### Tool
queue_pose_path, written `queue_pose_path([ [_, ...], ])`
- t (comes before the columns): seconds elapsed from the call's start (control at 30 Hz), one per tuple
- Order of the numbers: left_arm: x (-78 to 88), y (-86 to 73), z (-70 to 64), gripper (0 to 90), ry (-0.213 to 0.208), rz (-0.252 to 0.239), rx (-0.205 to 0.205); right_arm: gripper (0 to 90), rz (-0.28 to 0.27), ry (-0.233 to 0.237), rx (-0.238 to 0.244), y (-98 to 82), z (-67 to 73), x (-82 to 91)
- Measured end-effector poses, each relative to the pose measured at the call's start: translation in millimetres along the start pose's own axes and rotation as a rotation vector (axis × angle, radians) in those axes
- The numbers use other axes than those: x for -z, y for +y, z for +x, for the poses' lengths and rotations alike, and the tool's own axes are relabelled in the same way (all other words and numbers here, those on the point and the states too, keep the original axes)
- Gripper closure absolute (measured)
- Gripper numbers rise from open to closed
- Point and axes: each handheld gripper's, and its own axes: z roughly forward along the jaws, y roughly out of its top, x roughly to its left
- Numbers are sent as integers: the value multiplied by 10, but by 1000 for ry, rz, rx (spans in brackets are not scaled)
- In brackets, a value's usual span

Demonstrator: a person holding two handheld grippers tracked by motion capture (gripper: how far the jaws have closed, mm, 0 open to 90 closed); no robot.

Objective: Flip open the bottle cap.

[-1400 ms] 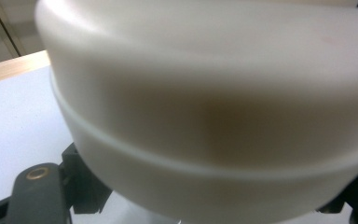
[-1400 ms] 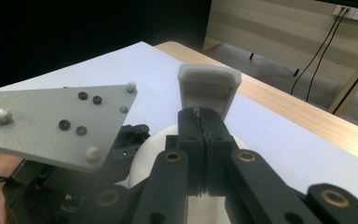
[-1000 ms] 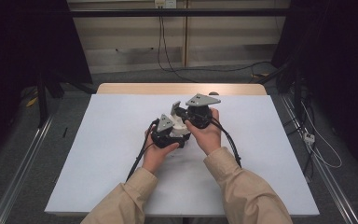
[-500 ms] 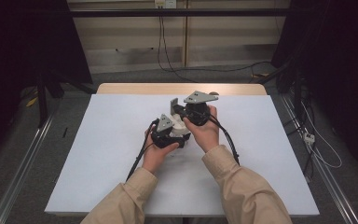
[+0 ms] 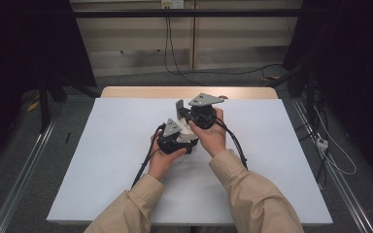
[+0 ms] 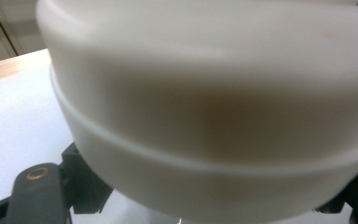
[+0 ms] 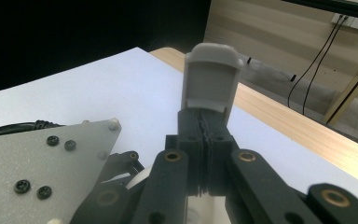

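While next to nothing is altered from a second ago, the white tub [image 6: 205,93] is kept clamped in the closed left claw [image 5: 183,141] over the middle of the desk [image 5: 116,145], and the grey plastic piece [image 7: 210,77] is held upright just beyond it in the right claw [image 7: 204,126], pinched shut on its base, so the work is judged paused mid-hold.

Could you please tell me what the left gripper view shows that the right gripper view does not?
Left gripper view: a blurred white round container, very close, with a ridge around it. Right gripper view: the right gripper shut on an upright grey piece, a grey screwed plate beside it, and wall cables behind. Both: the white table top and its wooden edge.
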Motion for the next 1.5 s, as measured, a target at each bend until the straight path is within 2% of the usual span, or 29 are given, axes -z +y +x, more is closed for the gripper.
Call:
queue_pose_path([
  [0.8,0,-1,0,189,0,2,-1,884,-7,6,-12,25,-21,-89],
  [1.27,1,-1,6,189,-1,2,-2,884,0,2,-3,25,-24,-133],
  [1.5,-3,-8,5,189,-12,-5,29,885,2,-2,-2,12,-29,-156],
])
